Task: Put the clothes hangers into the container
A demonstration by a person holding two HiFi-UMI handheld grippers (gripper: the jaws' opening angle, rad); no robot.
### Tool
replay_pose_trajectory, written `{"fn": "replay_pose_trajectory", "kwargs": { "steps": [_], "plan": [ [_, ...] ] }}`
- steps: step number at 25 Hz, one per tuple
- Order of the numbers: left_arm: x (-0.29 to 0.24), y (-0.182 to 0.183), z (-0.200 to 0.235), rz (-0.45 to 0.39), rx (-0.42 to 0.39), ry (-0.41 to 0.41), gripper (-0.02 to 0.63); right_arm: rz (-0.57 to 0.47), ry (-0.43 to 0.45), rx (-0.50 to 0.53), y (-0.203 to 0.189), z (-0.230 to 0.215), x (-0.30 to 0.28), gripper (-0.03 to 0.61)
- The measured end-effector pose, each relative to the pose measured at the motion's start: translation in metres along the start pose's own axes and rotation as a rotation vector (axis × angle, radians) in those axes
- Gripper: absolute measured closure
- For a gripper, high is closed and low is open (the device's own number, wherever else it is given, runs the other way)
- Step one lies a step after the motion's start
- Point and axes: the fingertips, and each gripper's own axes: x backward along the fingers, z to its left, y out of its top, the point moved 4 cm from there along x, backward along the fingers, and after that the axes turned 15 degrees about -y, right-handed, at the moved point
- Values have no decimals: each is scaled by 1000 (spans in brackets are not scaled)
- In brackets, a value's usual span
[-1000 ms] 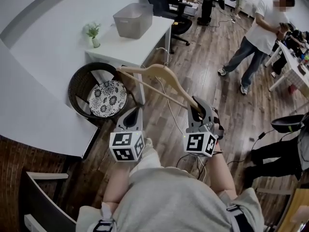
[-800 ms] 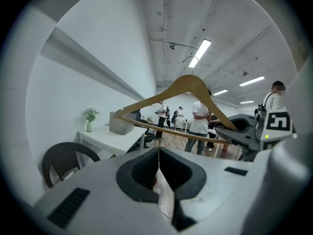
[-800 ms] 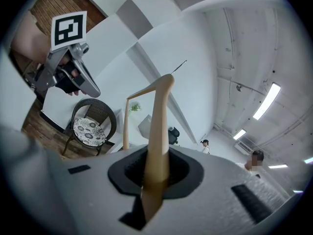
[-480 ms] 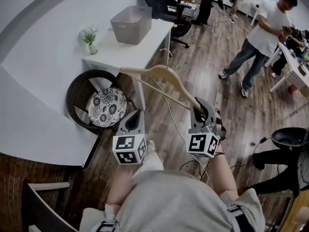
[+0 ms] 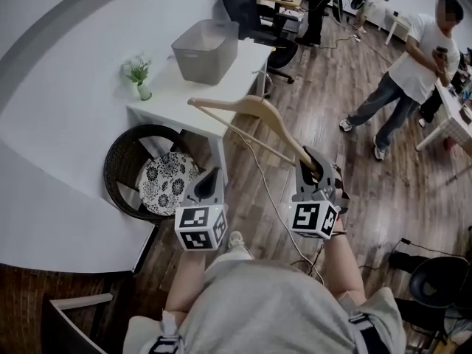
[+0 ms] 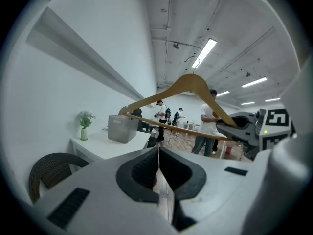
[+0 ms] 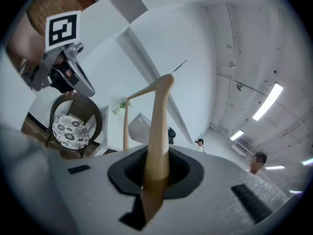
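Note:
A pale wooden clothes hanger [image 5: 254, 116] hangs in the air above the wooden floor, one arm end clamped in my right gripper [image 5: 313, 164], which is shut on it. In the right gripper view the hanger [image 7: 157, 126] rises straight out from between the jaws. My left gripper [image 5: 209, 184] is shut with nothing in it, lower left of the hanger; its own view shows the hanger [image 6: 188, 84] ahead and above. The grey container [image 5: 203, 49] stands on the white table [image 5: 184, 94], beyond the hanger's far end.
A dark wicker chair [image 5: 129, 157] with a patterned cushion [image 5: 164, 179] stands left of the table. A small potted plant [image 5: 139, 76] sits on the table. A black office chair [image 5: 254, 17] is behind it. A person [image 5: 409, 72] stands at the far right; cables run over the floor.
The view has shifted forward and right. The hanger and both grippers keep their places relative to each other. The person at the right has stepped further right.

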Motion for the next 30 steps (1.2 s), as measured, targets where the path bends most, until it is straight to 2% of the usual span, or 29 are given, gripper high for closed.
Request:
{"fn": "replay_pose_trajectory", "kwargs": {
  "steps": [14, 23, 30],
  "plan": [
    [-74, 33, 105, 12, 6, -42, 604, 28, -33, 29, 24, 31, -121, 531],
    [-104, 44, 160, 15, 13, -52, 605, 37, -43, 50, 37, 50, -179, 531],
    [-122, 49, 186, 18, 25, -37, 605, 35, -33, 56, 40, 55, -216, 531]
  ]
}}
